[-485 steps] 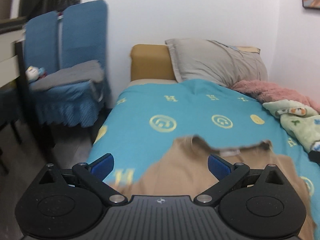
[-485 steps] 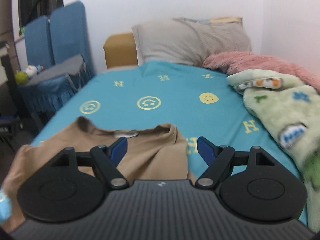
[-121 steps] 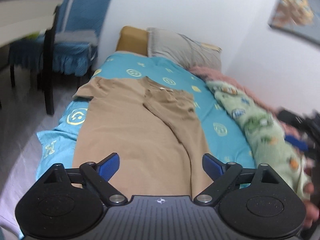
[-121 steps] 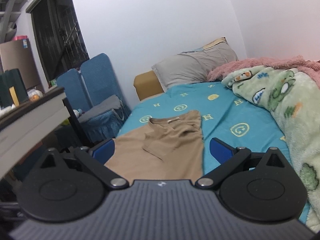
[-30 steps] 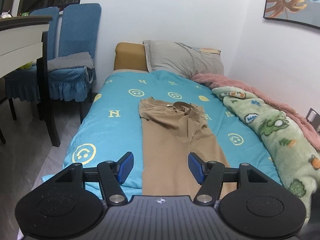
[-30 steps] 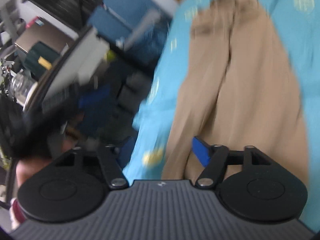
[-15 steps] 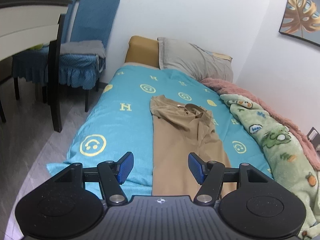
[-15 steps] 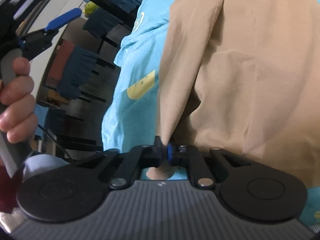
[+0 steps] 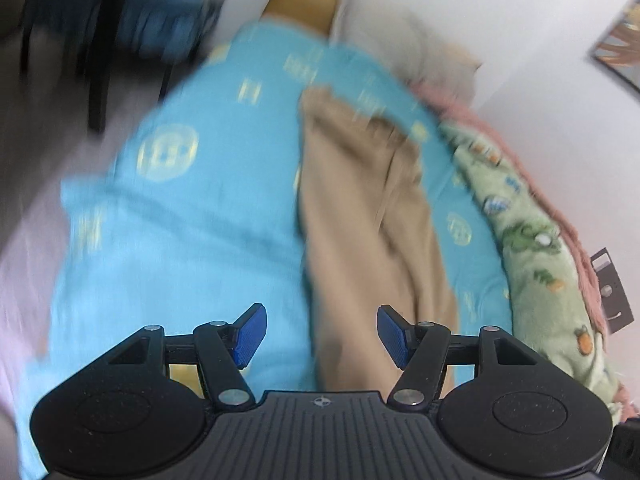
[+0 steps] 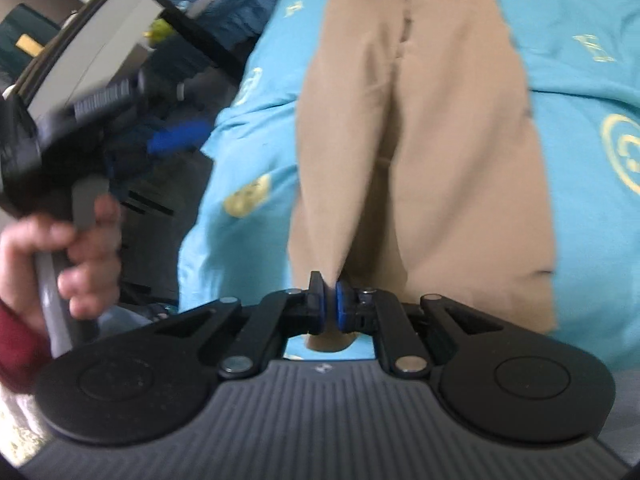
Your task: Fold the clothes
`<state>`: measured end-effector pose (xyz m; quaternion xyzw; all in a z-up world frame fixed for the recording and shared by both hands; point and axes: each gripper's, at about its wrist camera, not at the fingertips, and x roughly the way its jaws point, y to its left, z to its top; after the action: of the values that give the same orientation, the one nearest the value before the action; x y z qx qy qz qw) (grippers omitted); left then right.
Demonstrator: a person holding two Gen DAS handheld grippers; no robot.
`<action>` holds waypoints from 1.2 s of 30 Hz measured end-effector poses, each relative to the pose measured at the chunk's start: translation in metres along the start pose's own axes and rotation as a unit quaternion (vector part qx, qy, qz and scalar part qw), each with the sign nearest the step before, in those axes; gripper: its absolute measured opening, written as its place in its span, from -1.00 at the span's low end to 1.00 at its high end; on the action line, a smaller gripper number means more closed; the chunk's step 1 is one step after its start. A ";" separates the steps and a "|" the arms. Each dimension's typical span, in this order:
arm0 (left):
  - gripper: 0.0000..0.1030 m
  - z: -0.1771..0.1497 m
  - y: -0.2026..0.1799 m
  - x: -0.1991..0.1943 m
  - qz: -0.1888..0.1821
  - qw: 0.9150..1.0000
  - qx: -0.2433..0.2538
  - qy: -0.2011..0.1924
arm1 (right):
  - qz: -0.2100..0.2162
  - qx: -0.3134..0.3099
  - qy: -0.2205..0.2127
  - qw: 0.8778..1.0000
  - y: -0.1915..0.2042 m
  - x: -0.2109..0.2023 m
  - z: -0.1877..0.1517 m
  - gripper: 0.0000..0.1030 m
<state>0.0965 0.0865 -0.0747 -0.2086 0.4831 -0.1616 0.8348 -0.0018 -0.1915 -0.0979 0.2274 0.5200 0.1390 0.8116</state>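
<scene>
A tan shirt (image 10: 432, 128), folded lengthwise into a long strip, lies on the turquoise bedspread (image 10: 580, 92). My right gripper (image 10: 329, 304) is shut on the shirt's near hem and lifts a ridge of cloth. In the blurred left wrist view the shirt (image 9: 360, 220) runs away up the bed. My left gripper (image 9: 318, 334) is open and empty above the shirt's near left edge. It also shows in the right wrist view (image 10: 120, 120), held by a hand at the left.
A green patterned blanket (image 9: 532, 248) and a pink one (image 9: 560, 216) lie along the bed's right side. A pillow (image 9: 400, 44) is at the head. Blue chairs (image 9: 152, 20) and a desk (image 10: 80, 68) stand left of the bed.
My left gripper has swung down toward the near end of the shirt, blurring its view. My right gripper stays shut on the hem and has lifted it slightly.
</scene>
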 end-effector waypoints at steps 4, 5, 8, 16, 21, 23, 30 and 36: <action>0.22 -0.026 0.010 0.022 -0.013 0.996 -0.041 0.080 | -0.018 0.003 -0.014 1.000 -0.016 -0.029 0.010 -0.76; 0.22 -0.030 0.009 0.027 -0.014 0.995 -0.040 0.092 | -0.023 0.005 -0.018 1.000 -0.021 -0.035 0.013 -0.74; 0.23 -0.036 0.003 0.033 -0.014 0.994 -0.021 0.108 | -0.028 0.017 -0.017 0.999 -0.034 -0.041 0.016 0.11; 0.26 -0.056 -0.003 0.049 -0.001 0.987 0.015 0.158 | -0.048 0.098 -0.002 0.994 -0.080 -0.023 0.020 0.61; 0.47 -0.065 -0.013 0.052 0.001 0.984 0.059 0.167 | -0.060 0.154 0.059 0.984 -0.105 0.011 0.028 0.58; 0.28 -0.069 -0.015 0.050 -0.002 0.983 0.073 0.170 | -0.069 0.142 0.077 0.984 -0.104 0.021 0.030 0.59; -0.82 -0.063 0.003 0.031 0.009 0.986 0.035 0.162 | -0.076 0.087 0.092 0.989 -0.090 0.025 0.025 0.34; -0.82 -0.060 0.022 0.003 0.005 0.990 -0.001 0.141 | -0.074 0.090 0.092 0.989 -0.091 0.023 0.021 0.34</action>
<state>0.0471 0.0930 -0.1147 -0.1823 0.5975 -0.1852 0.7586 0.0262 -0.2634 -0.1551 0.2468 0.6183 0.0519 0.7444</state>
